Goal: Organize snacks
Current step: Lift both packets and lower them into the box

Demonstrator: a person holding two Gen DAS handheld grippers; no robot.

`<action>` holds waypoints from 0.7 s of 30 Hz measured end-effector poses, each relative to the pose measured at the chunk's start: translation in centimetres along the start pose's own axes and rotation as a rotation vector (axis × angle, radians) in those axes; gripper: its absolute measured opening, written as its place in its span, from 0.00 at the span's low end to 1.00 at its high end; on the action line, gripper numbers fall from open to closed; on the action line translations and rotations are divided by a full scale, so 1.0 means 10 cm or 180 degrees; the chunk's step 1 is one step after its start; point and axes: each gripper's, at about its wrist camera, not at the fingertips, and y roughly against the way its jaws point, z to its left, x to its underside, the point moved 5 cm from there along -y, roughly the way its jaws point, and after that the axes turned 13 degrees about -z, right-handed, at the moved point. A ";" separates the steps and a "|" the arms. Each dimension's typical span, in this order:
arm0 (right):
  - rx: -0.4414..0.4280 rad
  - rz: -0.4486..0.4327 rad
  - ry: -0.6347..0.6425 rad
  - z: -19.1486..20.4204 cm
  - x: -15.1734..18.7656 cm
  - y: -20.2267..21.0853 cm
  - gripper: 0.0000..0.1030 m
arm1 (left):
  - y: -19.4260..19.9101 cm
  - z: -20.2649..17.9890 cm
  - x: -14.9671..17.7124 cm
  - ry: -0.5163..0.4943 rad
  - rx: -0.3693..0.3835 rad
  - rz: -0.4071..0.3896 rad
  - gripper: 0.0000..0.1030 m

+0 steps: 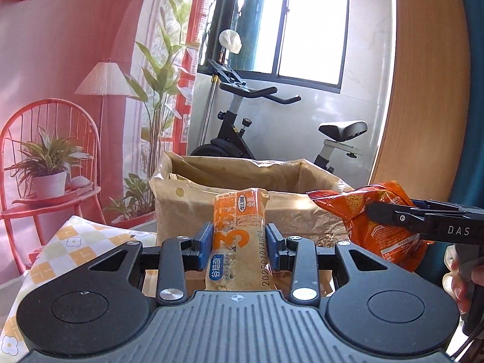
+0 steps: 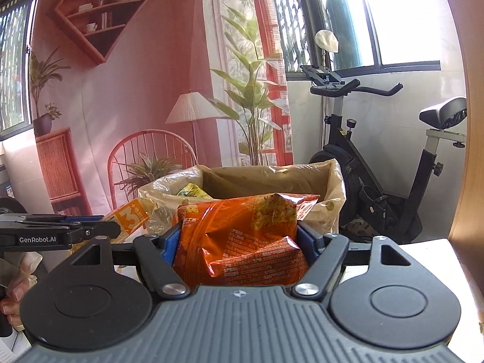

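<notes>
While my left tongs (image 1: 239,243) clamp an upright yellow biscuit pack (image 1: 239,236), my right tongs (image 2: 242,239) are clamped on a crumpled orange chip bag (image 2: 242,242). Both snacks hang just in front of the open bag-lined box (image 1: 242,178) on the checkered tabletop (image 1: 75,242), chip bag to the right.

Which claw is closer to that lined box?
Right. The right claw holds its orange bag at the box rim; the left claw, with its bar, sits further back.
</notes>
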 end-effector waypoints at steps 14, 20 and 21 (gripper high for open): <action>0.0051 -0.0154 0.0186 -0.31 -0.48 -1.04 0.73 | -0.82 0.09 -0.50 -0.0087 -0.0026 -0.0118 0.38; 0.0183 0.0016 0.0207 -0.51 -0.39 -1.46 0.73 | -1.21 0.18 -0.59 -0.0163 -0.0128 -0.0029 0.38; 0.0202 0.0045 0.0219 -0.53 -0.37 -1.50 0.73 | -1.27 0.20 -0.59 -0.0163 -0.0155 -0.0001 0.38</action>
